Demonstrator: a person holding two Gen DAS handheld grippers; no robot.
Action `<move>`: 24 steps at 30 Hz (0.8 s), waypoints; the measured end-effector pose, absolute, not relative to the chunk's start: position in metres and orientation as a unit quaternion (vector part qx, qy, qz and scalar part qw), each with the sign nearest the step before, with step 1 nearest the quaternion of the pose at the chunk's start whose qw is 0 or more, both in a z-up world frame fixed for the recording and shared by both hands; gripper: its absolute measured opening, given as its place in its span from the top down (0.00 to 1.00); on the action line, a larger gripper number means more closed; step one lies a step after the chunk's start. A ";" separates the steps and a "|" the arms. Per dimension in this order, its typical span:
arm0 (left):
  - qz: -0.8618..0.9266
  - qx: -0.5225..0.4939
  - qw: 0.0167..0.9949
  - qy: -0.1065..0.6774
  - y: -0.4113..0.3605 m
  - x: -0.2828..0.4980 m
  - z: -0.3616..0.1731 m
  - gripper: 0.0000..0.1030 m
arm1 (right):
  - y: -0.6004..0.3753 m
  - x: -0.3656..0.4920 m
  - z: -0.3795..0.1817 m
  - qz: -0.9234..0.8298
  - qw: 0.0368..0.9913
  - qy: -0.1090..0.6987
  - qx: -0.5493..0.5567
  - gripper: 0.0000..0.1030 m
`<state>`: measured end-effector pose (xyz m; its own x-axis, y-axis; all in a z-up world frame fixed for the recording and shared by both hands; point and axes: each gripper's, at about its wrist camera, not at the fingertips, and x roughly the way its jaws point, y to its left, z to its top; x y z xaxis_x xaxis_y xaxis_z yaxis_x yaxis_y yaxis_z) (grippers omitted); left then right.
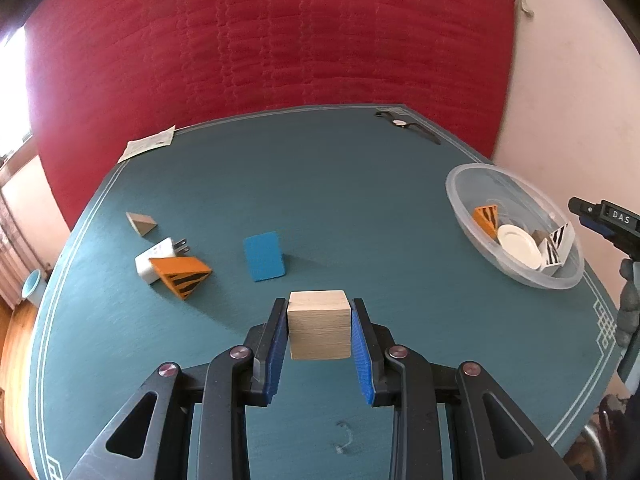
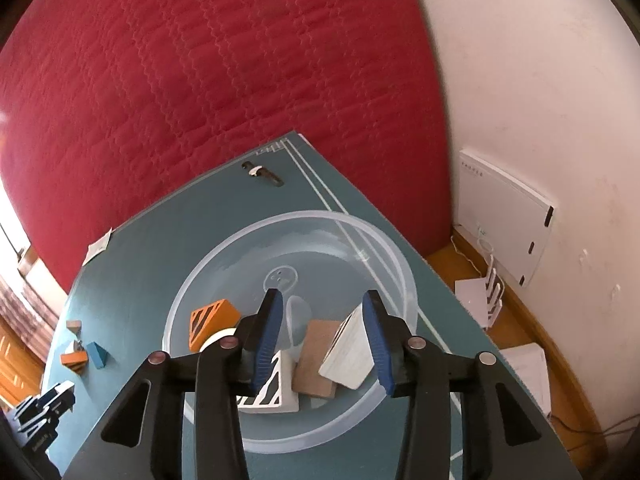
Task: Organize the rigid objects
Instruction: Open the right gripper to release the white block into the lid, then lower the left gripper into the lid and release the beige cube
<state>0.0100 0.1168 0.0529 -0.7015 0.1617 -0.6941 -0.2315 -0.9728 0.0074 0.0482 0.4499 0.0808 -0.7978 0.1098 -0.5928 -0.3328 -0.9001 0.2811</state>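
The left hand-held gripper clamps a wooden cube at lower centre, above the teal worktop. The right hand-held gripper hangs unclenched over the clear bowl, a white block leaning against its right finger.

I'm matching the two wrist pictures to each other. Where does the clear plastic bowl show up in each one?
Left wrist view: clear plastic bowl at the right edge, on the teal table.
Right wrist view: the bowl fills the centre, under the open right gripper.
Shared landmark: the orange striped wedge inside the bowl.
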 end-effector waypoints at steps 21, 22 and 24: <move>0.912 -0.359 0.180 0.080 0.197 -0.005 0.062 0.69 | 0.443 0.053 0.077 0.934 0.144 0.172 -0.278 0.52; 0.911 -0.360 0.185 0.081 0.203 -0.007 0.063 0.69 | 0.443 0.053 0.077 0.934 0.144 0.172 -0.278 0.52; 0.909 -0.359 0.193 0.085 0.212 -0.009 0.064 0.69 | 0.442 0.053 0.077 0.934 0.143 0.173 -0.279 0.52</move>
